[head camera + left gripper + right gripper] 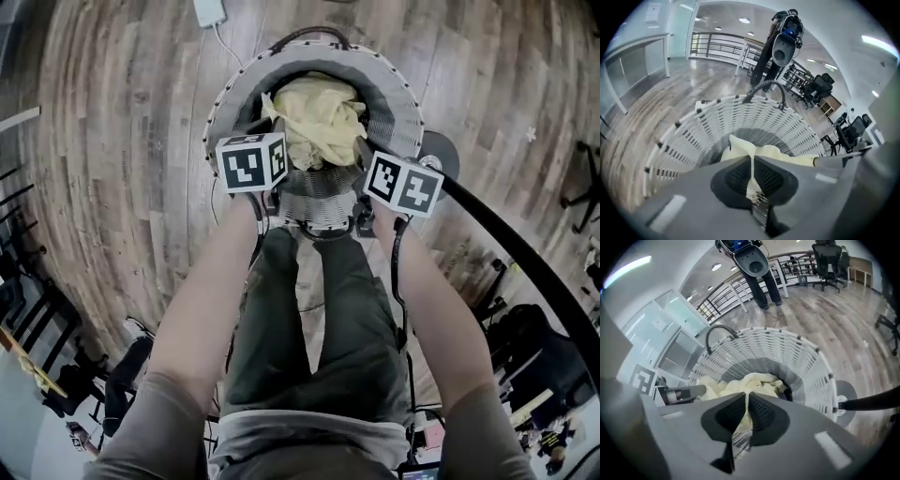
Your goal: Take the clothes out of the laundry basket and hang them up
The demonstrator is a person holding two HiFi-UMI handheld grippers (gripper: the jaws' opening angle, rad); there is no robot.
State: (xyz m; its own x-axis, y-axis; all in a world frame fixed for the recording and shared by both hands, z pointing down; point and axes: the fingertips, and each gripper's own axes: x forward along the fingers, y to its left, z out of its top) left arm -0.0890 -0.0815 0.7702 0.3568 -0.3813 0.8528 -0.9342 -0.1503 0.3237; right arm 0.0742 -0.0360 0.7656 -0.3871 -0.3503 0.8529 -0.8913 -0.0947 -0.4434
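The laundry basket (403, 103), a round white one woven of slats with a dark handle (309, 33) arching over its far rim, stands on the grey-brown plank floor (122, 141) right in front of the person's feet. The person leans over it in dark green trousers (309, 319), both bare forearms reaching down toward its near rim. Inside the basket, bunched up in its mouth, sits a pale yellow garment (319, 122), crumpled, with one corner poking up on the left side. To the basket's right, just beside its wall, lies a black round base (439, 150) with a black pole (525, 253) running off from it toward the lower right. The left gripper (753, 164) has its jaws pressed together on a thin fold of the yellow garment, which runs up between the dark pads and out over the tips into the basket. The right gripper (746, 397) likewise has its jaws closed tight on a strip of the same cloth. The two grippers hang side by side over the near rim, each topped by its marker cube, left (251, 161) and right (403, 183). A small white block (209, 11) with a cord lies on the floor beyond the basket.
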